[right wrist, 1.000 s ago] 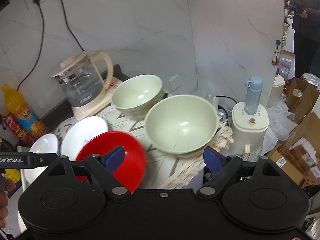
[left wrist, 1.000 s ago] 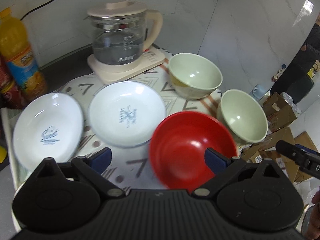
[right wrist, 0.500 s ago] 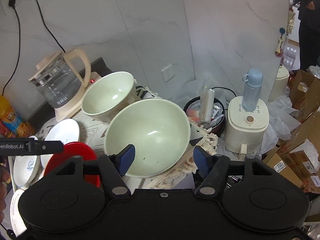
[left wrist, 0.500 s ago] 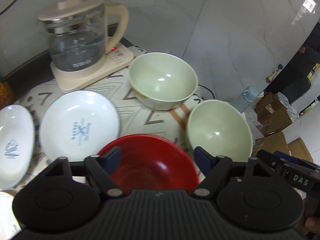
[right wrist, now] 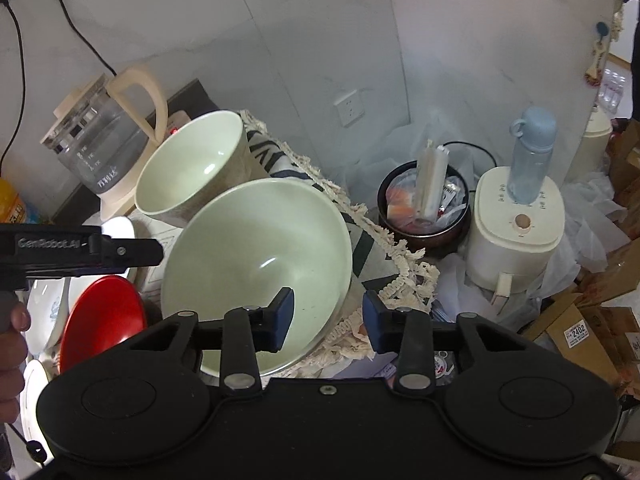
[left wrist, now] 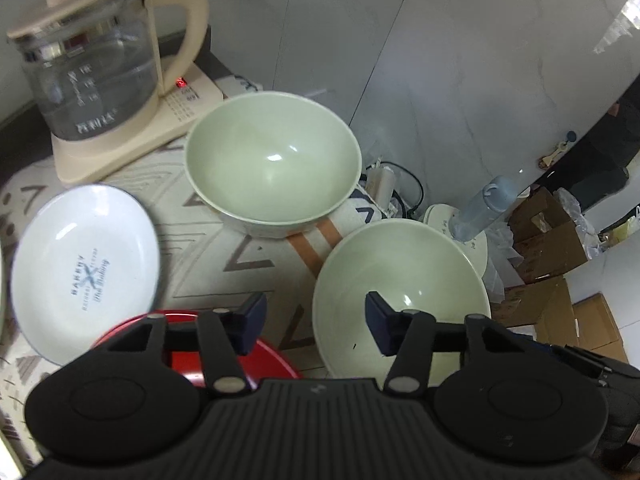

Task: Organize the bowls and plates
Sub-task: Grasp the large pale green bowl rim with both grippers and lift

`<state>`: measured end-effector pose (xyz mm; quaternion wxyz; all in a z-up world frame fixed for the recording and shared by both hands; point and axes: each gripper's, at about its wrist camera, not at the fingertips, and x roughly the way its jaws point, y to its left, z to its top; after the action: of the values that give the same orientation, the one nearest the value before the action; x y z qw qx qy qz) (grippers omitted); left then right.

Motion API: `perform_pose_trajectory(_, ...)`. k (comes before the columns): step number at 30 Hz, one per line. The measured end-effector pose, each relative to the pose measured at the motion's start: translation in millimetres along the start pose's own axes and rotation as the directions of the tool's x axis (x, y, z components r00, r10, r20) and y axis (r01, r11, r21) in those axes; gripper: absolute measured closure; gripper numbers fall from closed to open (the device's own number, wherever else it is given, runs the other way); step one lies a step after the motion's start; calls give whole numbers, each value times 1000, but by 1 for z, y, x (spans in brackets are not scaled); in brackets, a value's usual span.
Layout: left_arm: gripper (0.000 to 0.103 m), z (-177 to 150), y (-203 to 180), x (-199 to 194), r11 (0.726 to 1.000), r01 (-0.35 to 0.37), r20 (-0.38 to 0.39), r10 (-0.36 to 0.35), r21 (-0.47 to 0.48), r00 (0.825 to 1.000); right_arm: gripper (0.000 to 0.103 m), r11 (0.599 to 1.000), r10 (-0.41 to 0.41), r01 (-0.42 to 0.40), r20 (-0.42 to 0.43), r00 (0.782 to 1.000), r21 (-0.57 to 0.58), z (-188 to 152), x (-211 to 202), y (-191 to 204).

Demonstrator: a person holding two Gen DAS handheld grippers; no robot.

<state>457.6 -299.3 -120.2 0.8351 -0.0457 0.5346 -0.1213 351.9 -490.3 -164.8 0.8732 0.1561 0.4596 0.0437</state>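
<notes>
Two pale green bowls sit on the patterned cloth: a near one (left wrist: 400, 292) (right wrist: 256, 264) at the table's right edge and a far one (left wrist: 272, 160) (right wrist: 192, 172) by the kettle. A red bowl (left wrist: 268, 364) (right wrist: 102, 316) and a white plate (left wrist: 84, 272) lie to the left. My left gripper (left wrist: 314, 322) is open, its right finger over the near green bowl's left rim. My right gripper (right wrist: 326, 316) is open and straddles that bowl's right rim. Neither holds anything.
A glass kettle (left wrist: 88, 72) on its cream base stands at the back left. Beyond the table's right edge are a cream appliance (right wrist: 516, 236) with a blue bottle (right wrist: 530, 152), a dark pot (right wrist: 424, 208) of packets, and cardboard boxes (left wrist: 548, 236).
Both grippers have moved right and forward toward the near green bowl. Both jaws have narrowed. The red bowl has slipped to the lower left of both views.
</notes>
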Motion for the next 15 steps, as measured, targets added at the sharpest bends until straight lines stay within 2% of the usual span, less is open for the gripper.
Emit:
perform_pose_trajectory(3, 63, 4, -1, 14, 1000, -11, -21, 11, -19, 1000, 71, 1000, 11, -11, -25, 1000, -18, 5, 9, -2)
perform_pose_trajectory(5, 68, 6, -2, 22, 999, -25, -27, 24, -30, 999, 79, 1000, 17, -18, -46, 999, -22, 7, 16, -4)
perform_pose_trajectory(15, 84, 8, 2, 60, 997, -55, -109, 49, -54, 993, 81, 999, 19, -23, -108, 994, -41, 13, 42, -6)
